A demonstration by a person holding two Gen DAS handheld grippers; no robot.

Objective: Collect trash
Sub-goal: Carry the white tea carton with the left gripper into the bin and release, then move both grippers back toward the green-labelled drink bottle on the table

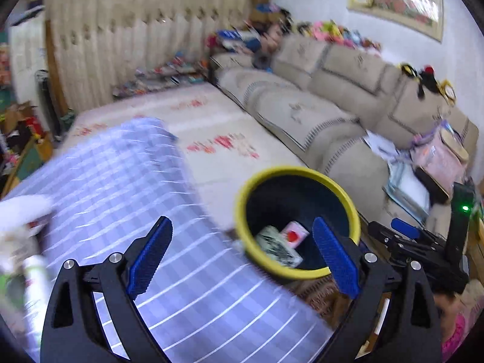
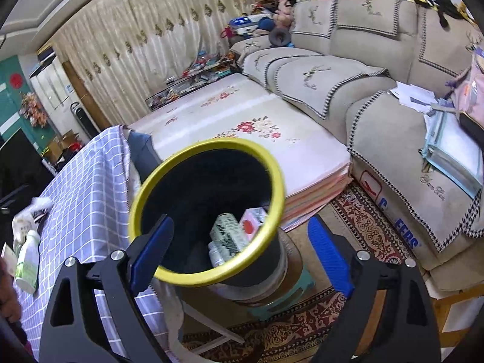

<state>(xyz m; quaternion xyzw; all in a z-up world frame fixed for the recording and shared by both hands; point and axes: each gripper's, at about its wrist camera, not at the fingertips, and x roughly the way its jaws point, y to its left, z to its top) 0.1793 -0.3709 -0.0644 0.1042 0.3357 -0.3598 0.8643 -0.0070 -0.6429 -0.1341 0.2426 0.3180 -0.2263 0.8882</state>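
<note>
Matt black plastic on the bin [image 2: 208, 211], with a glossy yellow rim; printed paper cartons [image 2: 230, 236] inside. Woven checked cloth over the tabletop [image 2: 81, 187], lilac with white lines. Smooth white plastic on the bottle [image 2: 27, 266] with its green label. Ribbed blue rubbery pads [image 2: 329, 257] on the jaws, set in matt black plastic arms with shiny metal pins. Soft beige embroidered fabric on the sofa [image 2: 332, 72]. Patterned pile on the rug [image 2: 369, 227]. Thin pleated cloth for the curtain [image 2: 145, 45].

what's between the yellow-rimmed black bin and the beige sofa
In the right wrist view, a white flower-patterned mat stack lies between the yellow-rimmed black bin and the beige sofa.
</note>
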